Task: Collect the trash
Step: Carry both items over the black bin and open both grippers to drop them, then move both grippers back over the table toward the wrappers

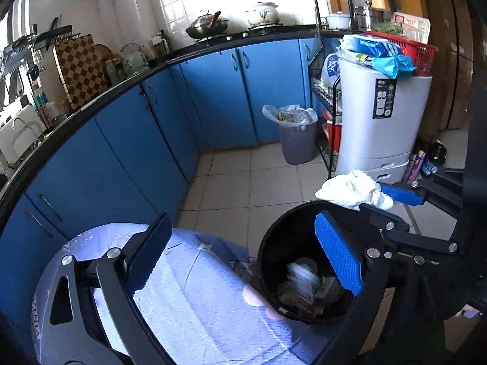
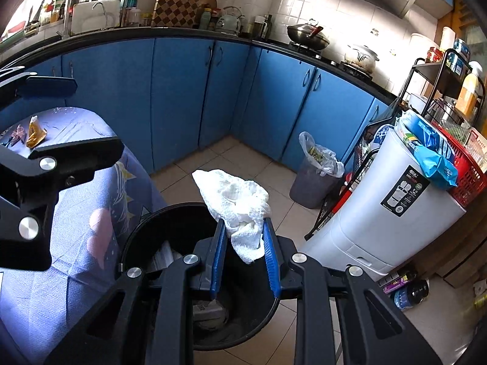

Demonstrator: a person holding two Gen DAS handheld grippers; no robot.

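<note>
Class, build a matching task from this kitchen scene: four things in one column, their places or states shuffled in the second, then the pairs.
1. white crumpled tissue
2. black bin
3. grey bin
4. orange wrapper

A. lined with a plastic bag
B. on the purple tablecloth
C. clamped in the right gripper
D. beside the table, litter inside

Pairs: 1-C, 2-D, 3-A, 4-B

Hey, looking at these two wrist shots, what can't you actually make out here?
- Contents of the black bin: left wrist view blurs them; in the right wrist view the right gripper and its white tissue cover them.
- Small scraps beside the yellow wrapper on the table: too small, cut by the left edge.
- Grey bin's contents: too small in both views.
</note>
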